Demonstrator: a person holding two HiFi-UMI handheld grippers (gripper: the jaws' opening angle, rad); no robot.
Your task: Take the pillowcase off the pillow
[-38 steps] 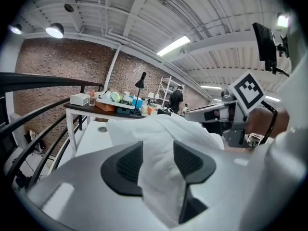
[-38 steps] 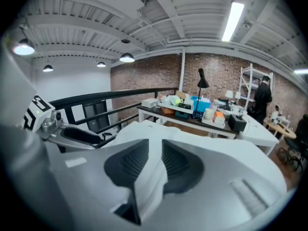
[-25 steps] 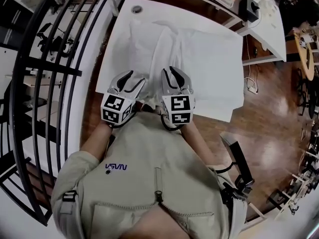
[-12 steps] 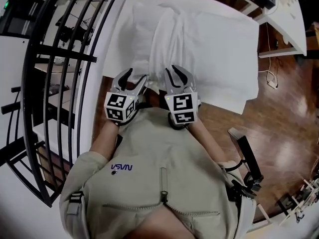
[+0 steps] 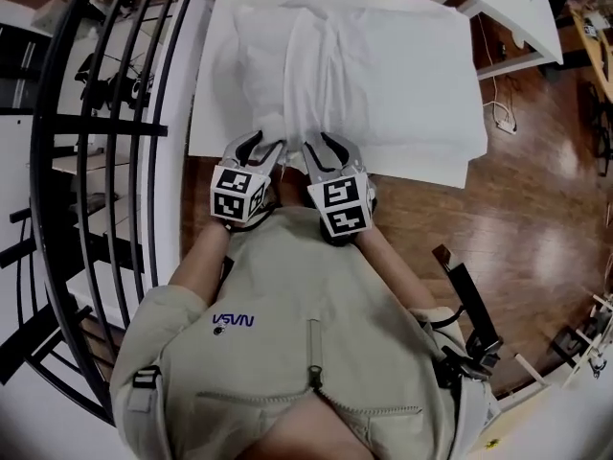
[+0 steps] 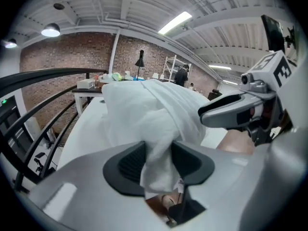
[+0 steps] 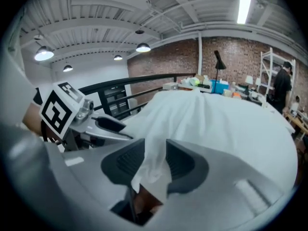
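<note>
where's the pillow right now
In the head view the pillow, inside its pillowcase, lies on the white table at top centre, just right of the black railing.

The left gripper (image 5: 262,147) and right gripper (image 5: 324,146) are held side by side, angled down at the table's (image 5: 207,113) near edge. The pillowcase (image 5: 316,65) is pinched in both. The left jaws have just been closing, the right jaws opening.
</note>
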